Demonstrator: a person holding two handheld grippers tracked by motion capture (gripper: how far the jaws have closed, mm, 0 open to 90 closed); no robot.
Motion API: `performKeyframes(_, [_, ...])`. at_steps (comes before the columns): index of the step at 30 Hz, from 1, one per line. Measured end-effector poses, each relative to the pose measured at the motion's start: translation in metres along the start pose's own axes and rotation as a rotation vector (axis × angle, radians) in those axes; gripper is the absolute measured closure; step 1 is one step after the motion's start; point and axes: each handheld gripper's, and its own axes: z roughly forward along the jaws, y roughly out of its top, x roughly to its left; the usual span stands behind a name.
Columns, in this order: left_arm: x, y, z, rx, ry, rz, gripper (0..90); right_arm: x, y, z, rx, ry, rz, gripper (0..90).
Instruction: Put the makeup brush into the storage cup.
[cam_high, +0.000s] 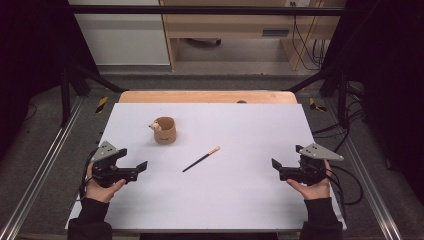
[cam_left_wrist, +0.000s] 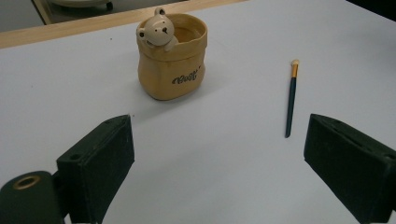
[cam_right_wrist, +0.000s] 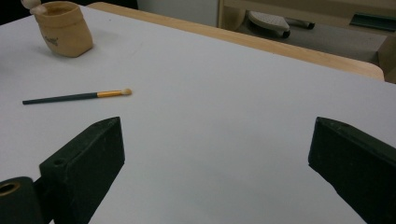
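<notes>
Diagonally, brush (cam_high: 201, 159): bristle tip toward far right, handle near-left.

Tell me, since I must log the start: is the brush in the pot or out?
Out. The brush lies flat on the white table, apart from the upright pot.
</notes>
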Motion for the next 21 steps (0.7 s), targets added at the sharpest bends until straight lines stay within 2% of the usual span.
performKeyframes(7, [-0.003,0.0,0.002,-0.001,-0.005,0.004,8.7,0.0,-0.001,-0.002,-0.003,0.006,0.003,4.0])
performKeyframes(15, [-0.01,0.001,0.009,0.03,-0.018,0.033,9.3,0.002,-0.001,0.0,0.009,0.003,-0.005,4.2])
performKeyframes(21, [-0.013,0.005,0.011,0.03,-0.025,0.042,10.2,0.003,-0.001,0.0,0.012,0.002,-0.014,4.4])
